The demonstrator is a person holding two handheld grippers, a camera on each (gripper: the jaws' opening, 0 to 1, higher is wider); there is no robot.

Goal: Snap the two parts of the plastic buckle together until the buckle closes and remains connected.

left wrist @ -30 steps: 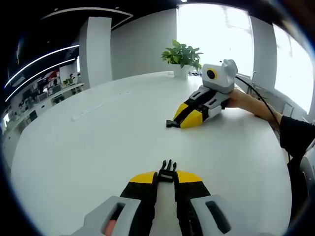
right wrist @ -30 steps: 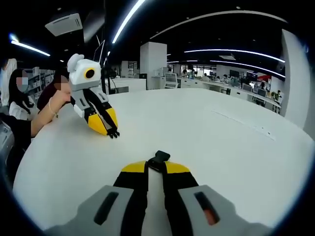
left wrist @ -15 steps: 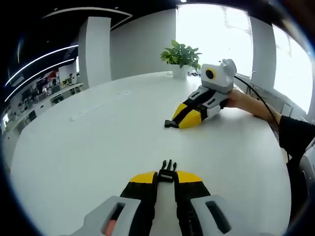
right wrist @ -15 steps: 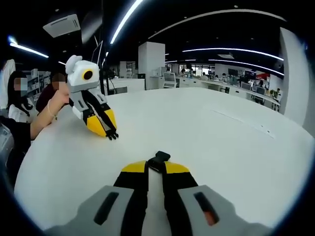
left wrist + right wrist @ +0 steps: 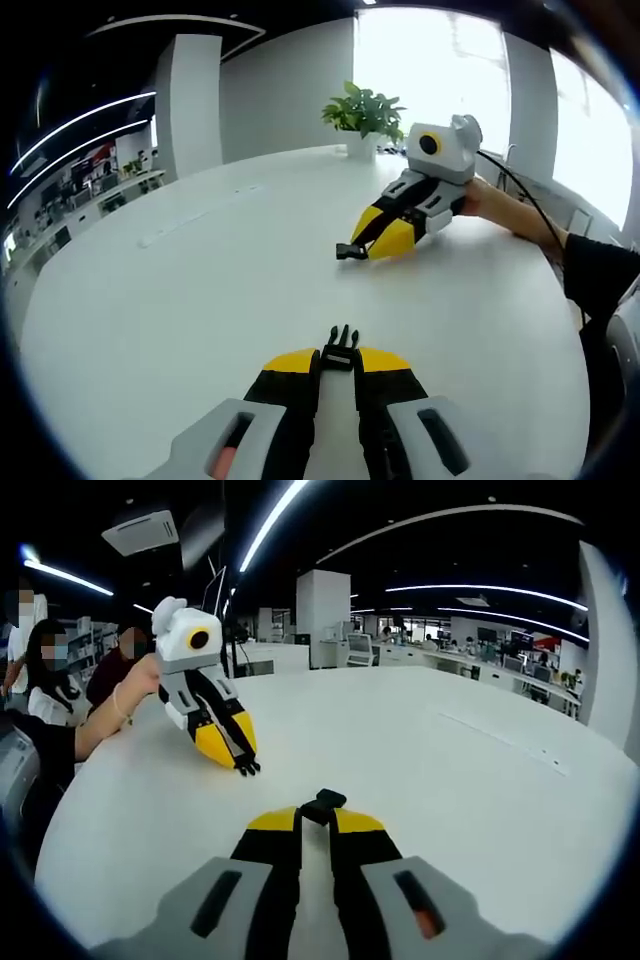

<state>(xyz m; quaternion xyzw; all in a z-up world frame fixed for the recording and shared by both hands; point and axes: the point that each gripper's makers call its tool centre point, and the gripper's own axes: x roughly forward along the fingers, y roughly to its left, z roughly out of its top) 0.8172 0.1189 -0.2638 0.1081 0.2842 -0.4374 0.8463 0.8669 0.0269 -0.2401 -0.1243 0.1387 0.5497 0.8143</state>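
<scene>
My left gripper (image 5: 341,357) is shut on the black pronged half of the buckle (image 5: 342,346), whose prongs stick out past the yellow tips. Farther across the white table (image 5: 200,290), the right gripper (image 5: 352,250) comes in from the right with a small black piece at its tip. In the right gripper view, my right gripper (image 5: 320,815) is shut on the black socket half of the buckle (image 5: 322,804). The left gripper (image 5: 247,768) shows at upper left, held by a hand, with the pronged half (image 5: 249,769) at its tip. The two halves are apart.
A potted plant (image 5: 364,112) stands at the far edge of the round table. A person's hand and dark sleeve (image 5: 590,270) reach in from the right. People (image 5: 45,670) sit behind the table's left edge, with office desks beyond.
The right gripper view has swung so the left gripper now sits closer to centre. In the left gripper view the right gripper has barely shifted. Both grips are unchanged.
</scene>
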